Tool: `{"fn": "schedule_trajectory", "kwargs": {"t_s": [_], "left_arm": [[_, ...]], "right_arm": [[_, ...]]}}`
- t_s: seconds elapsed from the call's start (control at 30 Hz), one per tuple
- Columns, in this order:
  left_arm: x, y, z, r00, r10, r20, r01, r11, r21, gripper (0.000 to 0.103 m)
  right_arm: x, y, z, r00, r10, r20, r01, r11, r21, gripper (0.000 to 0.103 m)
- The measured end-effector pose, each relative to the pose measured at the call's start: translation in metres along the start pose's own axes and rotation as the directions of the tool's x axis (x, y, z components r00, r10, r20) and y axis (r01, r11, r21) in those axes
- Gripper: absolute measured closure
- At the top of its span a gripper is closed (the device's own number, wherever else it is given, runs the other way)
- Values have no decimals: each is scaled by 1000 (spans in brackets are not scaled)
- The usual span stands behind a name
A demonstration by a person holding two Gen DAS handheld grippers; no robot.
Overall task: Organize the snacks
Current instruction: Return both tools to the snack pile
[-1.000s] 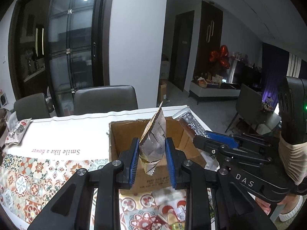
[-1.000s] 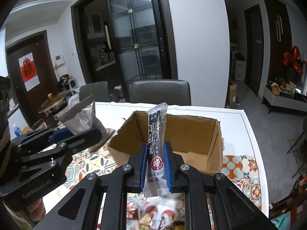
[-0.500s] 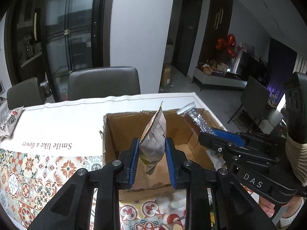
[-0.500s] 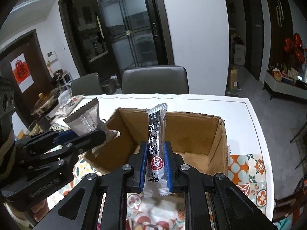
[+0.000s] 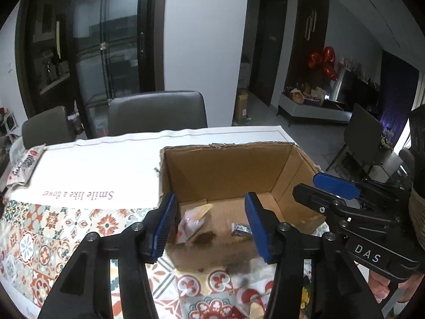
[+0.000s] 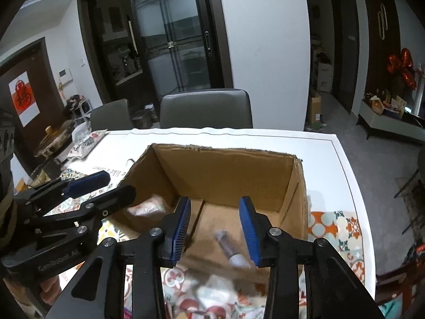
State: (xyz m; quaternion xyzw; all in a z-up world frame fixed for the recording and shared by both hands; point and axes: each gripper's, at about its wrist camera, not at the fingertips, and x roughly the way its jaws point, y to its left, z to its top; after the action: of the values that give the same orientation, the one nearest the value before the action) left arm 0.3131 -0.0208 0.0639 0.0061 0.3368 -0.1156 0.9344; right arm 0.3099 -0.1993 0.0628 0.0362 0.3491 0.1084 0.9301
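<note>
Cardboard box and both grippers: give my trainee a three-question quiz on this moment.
1. True or false: the left gripper grips the silver snack pouch.
2. Where is the dark stick snack packet? A) in the cardboard box B) on a chair C) clamped in the right gripper
3. Fill in: the jaws of both grippers have just been ____.

Key:
1. False; the pouch lies loose in the box, clear of the pads.
2. A
3. opening
</note>
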Motion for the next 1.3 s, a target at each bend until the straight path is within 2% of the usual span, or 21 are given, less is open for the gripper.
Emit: {"fn": "schedule_trajectory", "kwargs": {"t_s": [0.4, 0.5, 0.57, 0.73, 1.03, 1.3], "left_arm": [[-82, -8, -31, 991, 51, 122, -55, 998, 31, 35], [-97, -8, -42, 989, 60, 138, -65, 997, 34, 33], [-103, -8, -48, 988, 60, 139, -65, 997, 29, 33], [-115, -7, -68, 991, 44, 126, -47, 999, 21, 31], [-127, -11, -109, 993, 51, 107, -56, 998, 41, 30], [-114, -12, -147, 1000, 30, -7, -30, 999, 42, 30]], "right_arm": [[-61, 27, -38, 996, 29, 82, -28, 1000, -12, 57], [-76, 34, -49, 995, 20, 101, -19, 1000, -14, 48], [-85, 39, -56, 993, 12, 119, -10, 1000, -22, 48], [-100, 49, -74, 991, 5, 132, 0, 999, -41, 42], [-109, 58, -111, 996, 12, 90, -8, 999, -45, 41], [-97, 59, -151, 1000, 15, -27, -16, 999, -41, 41]]}}
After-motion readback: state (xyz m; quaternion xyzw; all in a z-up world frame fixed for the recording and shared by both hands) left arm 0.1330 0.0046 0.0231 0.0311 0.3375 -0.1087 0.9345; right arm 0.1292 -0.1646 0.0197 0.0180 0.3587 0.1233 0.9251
